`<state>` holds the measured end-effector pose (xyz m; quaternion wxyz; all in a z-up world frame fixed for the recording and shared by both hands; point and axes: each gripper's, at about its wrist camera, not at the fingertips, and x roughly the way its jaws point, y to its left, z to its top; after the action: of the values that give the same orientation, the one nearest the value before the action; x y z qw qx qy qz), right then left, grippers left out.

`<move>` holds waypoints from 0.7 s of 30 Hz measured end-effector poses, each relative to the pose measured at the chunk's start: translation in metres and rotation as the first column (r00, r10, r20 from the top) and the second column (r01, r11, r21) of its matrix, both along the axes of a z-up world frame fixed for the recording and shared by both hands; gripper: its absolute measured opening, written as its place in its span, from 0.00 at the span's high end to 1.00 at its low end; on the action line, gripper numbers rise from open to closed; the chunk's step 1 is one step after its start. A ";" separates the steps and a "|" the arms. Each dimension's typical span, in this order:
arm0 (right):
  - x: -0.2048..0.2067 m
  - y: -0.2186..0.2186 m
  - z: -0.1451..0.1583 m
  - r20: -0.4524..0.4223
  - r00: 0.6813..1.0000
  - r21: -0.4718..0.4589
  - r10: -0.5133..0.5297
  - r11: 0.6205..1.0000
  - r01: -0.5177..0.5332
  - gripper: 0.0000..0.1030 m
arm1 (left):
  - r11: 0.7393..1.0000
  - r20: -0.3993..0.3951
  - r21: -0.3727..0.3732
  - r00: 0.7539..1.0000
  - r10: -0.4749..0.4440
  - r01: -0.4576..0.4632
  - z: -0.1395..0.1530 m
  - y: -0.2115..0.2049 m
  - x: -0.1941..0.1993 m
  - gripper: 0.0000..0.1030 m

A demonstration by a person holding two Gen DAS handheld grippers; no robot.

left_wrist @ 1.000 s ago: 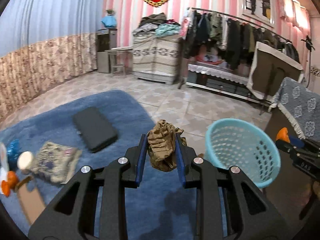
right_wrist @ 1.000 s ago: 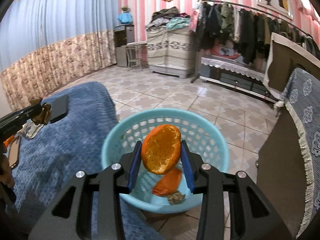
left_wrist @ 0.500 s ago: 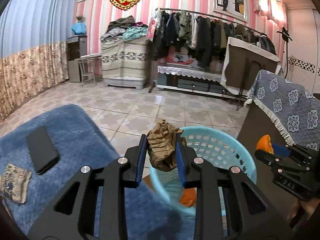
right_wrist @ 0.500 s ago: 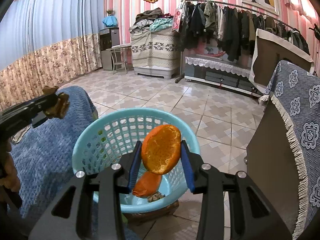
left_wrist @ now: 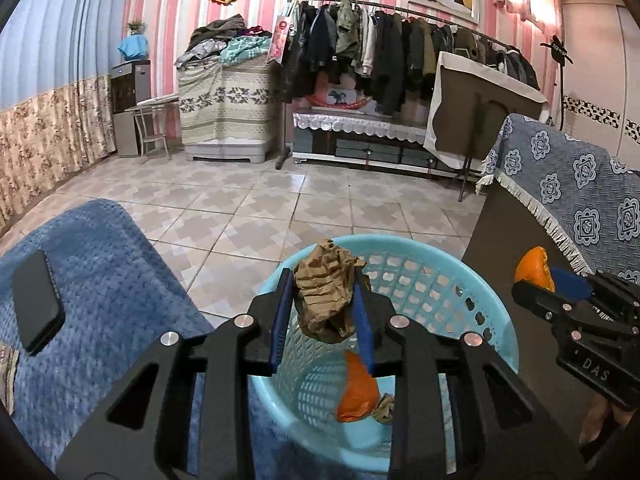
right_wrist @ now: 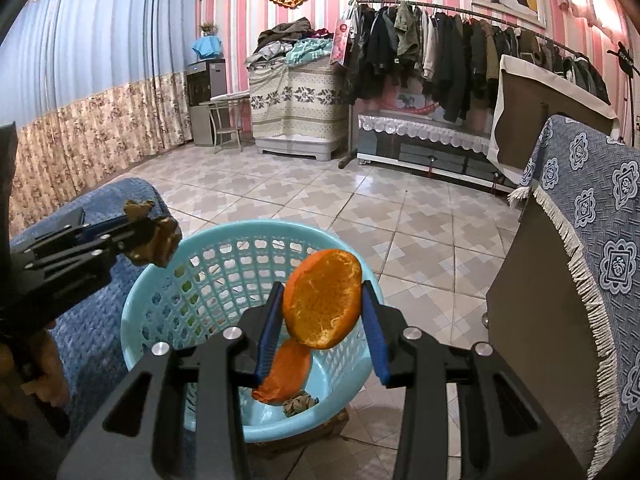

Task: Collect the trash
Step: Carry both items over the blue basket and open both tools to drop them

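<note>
We hold the left claw (left_wrist: 323,304) over the near rim of the basket (left_wrist: 496,320), its pads closed on a paper wad (left_wrist: 326,294); its jaws have just been opening a little, with the wad between them and not yet dropped. The right claw (right_wrist: 322,312) grips an orange peel (right_wrist: 322,298) above the basket's far side, jaws partly closed on it. A second peel (left_wrist: 356,392) and a small scrap (left_wrist: 384,404) already lie at the bottom. Our risk: the wad sits close to the rim on the bed (left_wrist: 100,280) side, so a release now may let it clip the rim and roll onto the blanket or floor. The light basket may also tip if either claw knocks it. The stiff peel may stick to one pad and fall off-line.
</note>
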<state>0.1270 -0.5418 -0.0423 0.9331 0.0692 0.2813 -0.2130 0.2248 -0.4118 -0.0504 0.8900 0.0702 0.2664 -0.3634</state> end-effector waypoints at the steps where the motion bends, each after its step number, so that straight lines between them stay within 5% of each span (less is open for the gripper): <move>1: 0.000 -0.001 -0.001 0.001 1.000 -0.002 -0.002 1.000 0.002 0.63 | 1.000 0.007 -0.002 1.000 0.003 -0.003 0.001 -0.001 0.001 0.73; 9: 0.003 -0.002 -0.005 -0.003 1.000 0.001 -0.003 1.000 0.003 0.63 | 0.998 0.066 -0.019 0.996 0.062 -0.061 0.011 0.009 0.007 0.24; 12: 0.007 -0.003 -0.011 -0.007 1.000 0.004 -0.002 1.000 0.002 0.63 | 0.995 0.084 -0.024 0.992 0.097 -0.096 0.013 0.018 0.008 0.13; 21: 0.018 0.009 -0.023 -0.007 1.000 0.019 0.010 1.000 -0.010 0.62 | 0.987 0.102 -0.018 0.982 0.161 -0.160 0.021 0.048 0.011 0.05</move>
<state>0.1454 -0.5330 -0.0650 0.9325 0.0758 0.2868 -0.2059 0.2359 -0.3635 -0.0295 0.9293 0.0627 0.2230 -0.2876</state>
